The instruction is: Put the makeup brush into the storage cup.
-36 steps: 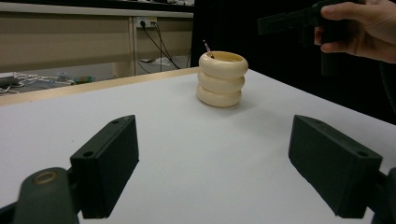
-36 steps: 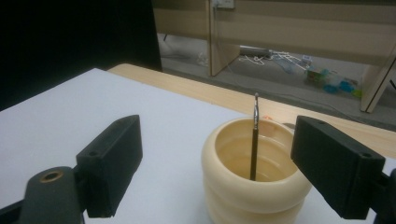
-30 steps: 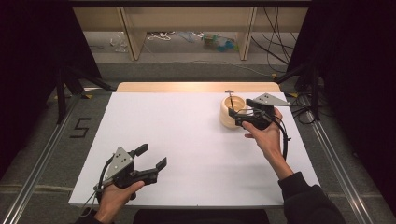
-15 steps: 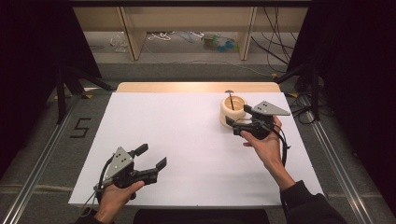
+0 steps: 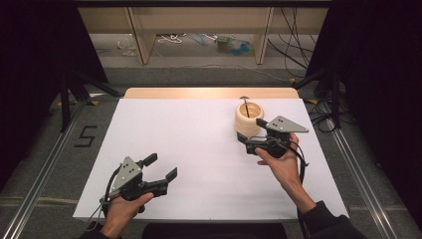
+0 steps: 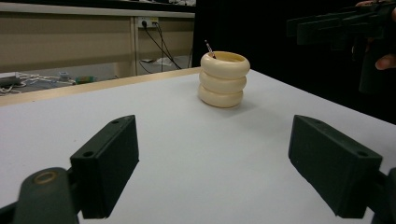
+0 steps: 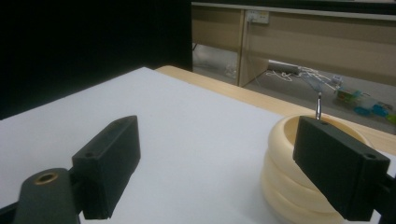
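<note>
A cream holder (image 5: 248,118) made of three stacked rings stands upright at the back right of the white table top (image 5: 199,134), with a thin dark stick (image 5: 245,101) poking out of it. My right gripper (image 5: 255,135) is open just in front of the holder, jaws pointing left, nothing between them. In the right gripper view the holder (image 7: 285,182) sits partly behind the right jaw of that gripper (image 7: 219,163). My left gripper (image 5: 160,168) is open and empty near the front left. In the left gripper view its jaws (image 6: 215,163) face the holder (image 6: 223,79) far off.
A wooden strip (image 5: 209,92) edges the table's far side. Beyond it stand shelf legs (image 5: 139,35) with cables and clutter on the floor. Metal rails (image 5: 45,179) run along both sides, and a "5" mark (image 5: 84,135) is on the floor at left.
My right gripper has drawn back toward the person, from beside the holder's rim to just in front of its base. The left gripper has stayed put.
</note>
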